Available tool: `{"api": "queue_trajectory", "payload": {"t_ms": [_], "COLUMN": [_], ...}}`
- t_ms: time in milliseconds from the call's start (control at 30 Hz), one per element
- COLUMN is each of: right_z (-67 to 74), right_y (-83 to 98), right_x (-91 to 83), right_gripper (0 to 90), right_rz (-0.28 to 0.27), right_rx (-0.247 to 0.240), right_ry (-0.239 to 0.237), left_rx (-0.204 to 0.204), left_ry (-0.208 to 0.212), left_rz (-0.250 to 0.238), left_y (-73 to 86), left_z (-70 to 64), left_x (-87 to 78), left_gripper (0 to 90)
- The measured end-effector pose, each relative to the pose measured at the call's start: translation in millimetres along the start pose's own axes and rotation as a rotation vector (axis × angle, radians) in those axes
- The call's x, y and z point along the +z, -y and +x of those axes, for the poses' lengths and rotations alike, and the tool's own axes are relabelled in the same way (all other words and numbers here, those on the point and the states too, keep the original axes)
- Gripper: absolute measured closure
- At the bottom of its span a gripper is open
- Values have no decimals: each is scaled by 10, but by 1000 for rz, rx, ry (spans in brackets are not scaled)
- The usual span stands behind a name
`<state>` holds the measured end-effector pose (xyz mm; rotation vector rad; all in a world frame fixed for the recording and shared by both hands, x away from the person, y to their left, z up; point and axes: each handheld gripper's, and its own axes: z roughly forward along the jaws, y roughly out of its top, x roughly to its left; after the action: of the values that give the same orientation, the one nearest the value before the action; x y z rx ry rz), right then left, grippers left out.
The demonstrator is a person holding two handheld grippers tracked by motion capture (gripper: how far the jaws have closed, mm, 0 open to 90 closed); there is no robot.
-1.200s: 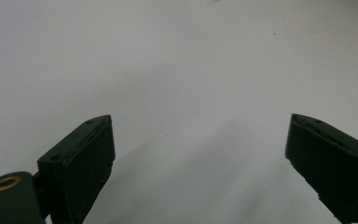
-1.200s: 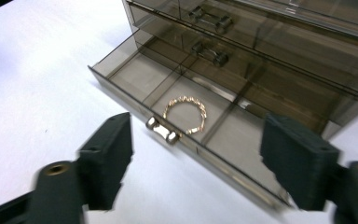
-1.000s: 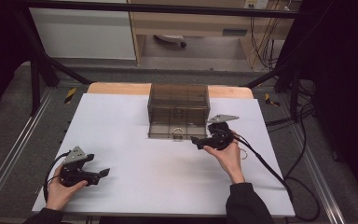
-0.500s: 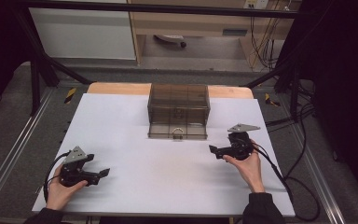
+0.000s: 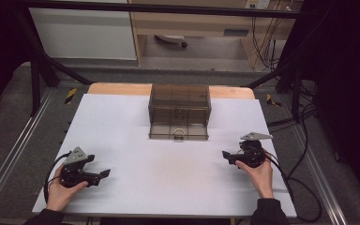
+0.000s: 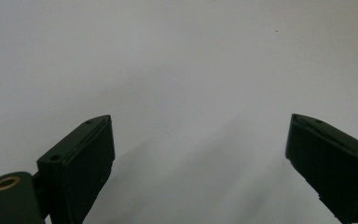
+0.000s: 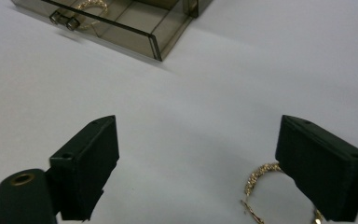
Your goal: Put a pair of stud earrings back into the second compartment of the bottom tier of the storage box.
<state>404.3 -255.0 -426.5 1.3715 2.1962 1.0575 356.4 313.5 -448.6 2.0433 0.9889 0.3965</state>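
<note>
Two grippers: left gripper (image 5: 104, 174) low on the white tabletop (image 5: 168, 173) near the front left corner; right gripper (image 5: 225, 155) near the front right, aimed inward.
Left tongs: jaws spread wide, nothing between them, bare white surface ahead.
Right tongs: jaws have just been closing a little but stand wide apart; pads (image 7: 91, 158) press on nothing, so no hold.
Task thing: gold beaded hoop earring (image 7: 261, 184) lying flat on the table, just inside the right-hand jaw in the right gripper view, partly hidden behind it; touching or not, cannot tell.
Second earring: matching gold hoop (image 5: 179, 133) already inside the pulled-out drawer (image 7: 121, 25) of the smoky translucent plastic drawer box (image 5: 180, 105).
Box place: far centre of the table, drawer front facing the person, well apart from both grippers.
Risk 1: hoop sits off-centre, by one jaw; closing from here would likely push or flick it sideways, not pinch it.
Risk 2: thin wire lying flat; pads could skate over it or bend the hook if pressed hard into the table.
Risk 3: a carry to the drawer could clip the drawer's front wall or knob (image 7: 61, 19) and shove the light box.
Edges: right gripper near the table's right and front edges; a flicked hoop could roll off there.
Open room: wide bare table between the grippers and in front of the drawer.
</note>
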Motion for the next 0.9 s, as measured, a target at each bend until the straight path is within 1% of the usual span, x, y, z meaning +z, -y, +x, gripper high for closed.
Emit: {"api": "queue_trajectory", "payload": {"t_ms": [67,200,300,367,433,500,667,700,733,767,800,833,867,900], "right_z": [-28,-89,-133,-157,-182,-199,-221,-221,-222,-222,-222,-222,-222,-221], "right_y": [37,99,125,143,162,174,191,191,195,195,195,198,198,201], "right_x": [2,18,22,21,27,31,49,49,61,66,66,78,78,88], "right_gripper": [196,262,340,391,439,484,580,580,621,641,641,666,666,695], "right_rz": [3,12,28,25,22,25,36,36,38,39,39,43,43,43], "right_rx": [16,27,43,58,57,71,69,69,74,70,70,68,68,61], "right_ry": [5,28,42,50,67,74,90,90,90,95,95,101,101,109], "left_rx": [1,2,0,-1,1,2,0,0,0,0,0,2,2,1], "left_ry": [0,0,0,0,1,2,2,2,1,1,1,1,1,1], "left_rz": [2,2,1,2,1,2,2,2,2,2,2,3,4,4], "left_y": [0,0,1,1,0,0,2,2,2,3,3,4,4,5], "left_z": [-2,-4,-3,-4,-9,-11,-8,-8,-8,-8,-8,-8,-7,-7], "left_x": [4,5,4,5,10,11,11,11,11,11,12,13,14,14], "left_gripper": [79,79,79,79,79,79,79,79,79,79,79,79,79,79]}}
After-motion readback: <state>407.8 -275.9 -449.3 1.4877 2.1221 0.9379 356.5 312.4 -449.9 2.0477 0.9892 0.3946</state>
